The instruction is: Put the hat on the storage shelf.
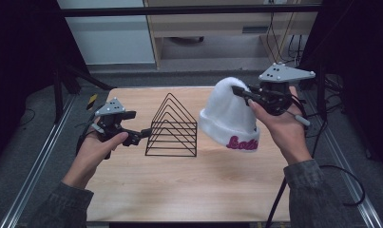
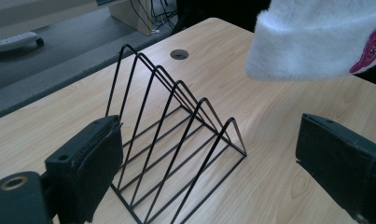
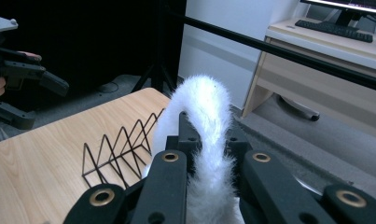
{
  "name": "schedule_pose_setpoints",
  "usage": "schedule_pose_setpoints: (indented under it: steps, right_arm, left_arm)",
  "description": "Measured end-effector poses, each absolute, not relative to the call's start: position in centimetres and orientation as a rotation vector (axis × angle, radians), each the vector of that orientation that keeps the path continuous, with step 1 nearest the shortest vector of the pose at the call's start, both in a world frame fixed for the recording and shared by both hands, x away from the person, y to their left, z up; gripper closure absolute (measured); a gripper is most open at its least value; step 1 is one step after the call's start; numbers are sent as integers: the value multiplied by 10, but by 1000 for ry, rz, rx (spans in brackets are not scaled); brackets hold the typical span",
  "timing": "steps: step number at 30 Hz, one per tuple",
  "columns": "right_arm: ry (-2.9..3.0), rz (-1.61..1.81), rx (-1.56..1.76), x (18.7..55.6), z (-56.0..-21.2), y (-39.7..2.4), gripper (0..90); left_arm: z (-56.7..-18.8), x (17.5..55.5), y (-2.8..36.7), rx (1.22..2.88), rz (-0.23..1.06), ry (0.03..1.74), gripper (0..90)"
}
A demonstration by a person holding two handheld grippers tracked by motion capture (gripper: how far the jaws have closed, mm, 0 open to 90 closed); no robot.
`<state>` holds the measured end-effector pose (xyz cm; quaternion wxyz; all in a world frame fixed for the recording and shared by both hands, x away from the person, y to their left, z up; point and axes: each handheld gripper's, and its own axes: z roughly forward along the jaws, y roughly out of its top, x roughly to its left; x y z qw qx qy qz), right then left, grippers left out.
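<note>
Rack (image 1: 172, 127): on the counter (image 1: 189, 185), mid, before you.
Hat (image 1: 229, 116): right of your rack, off the counter.

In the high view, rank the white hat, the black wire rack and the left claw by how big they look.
1. White hat, held up nearer the camera, so its lead is unsure.
2. Black wire rack, close behind.
3. Left claw, clearly smallest.

Light wooden table (image 1: 189, 190) on grey floor (image 1: 32, 142); pale wall (image 1: 113, 38) and wooden desk (image 1: 217, 28) behind; black frame bar (image 1: 189, 10) overhead; dim surroundings.
</note>
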<state>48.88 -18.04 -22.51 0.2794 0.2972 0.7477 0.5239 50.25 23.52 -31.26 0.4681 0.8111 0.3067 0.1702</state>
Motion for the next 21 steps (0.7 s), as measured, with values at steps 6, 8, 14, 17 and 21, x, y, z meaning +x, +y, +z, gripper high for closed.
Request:
schedule_pose_setpoints:
  steps: [6,8,14,17,21]
  right_arm:
    - [2001,1394,782,494,-217,-170,831]
    - [1992,1398,777,496,-214,-169,831]
    - [1971,1449,742,499,-198,-158,831]
    - [1968,1462,730,499,-194,-154,831]
    - [1953,1492,702,500,-185,-143,831]
  left_arm:
    - [-305,505,230,2003,432,734,69]
    - [-304,506,228,2000,431,728,69]
    - [-304,511,225,1981,412,722,55]
    - [-305,512,222,1970,395,699,46]
    - [-304,512,220,1963,397,681,48]
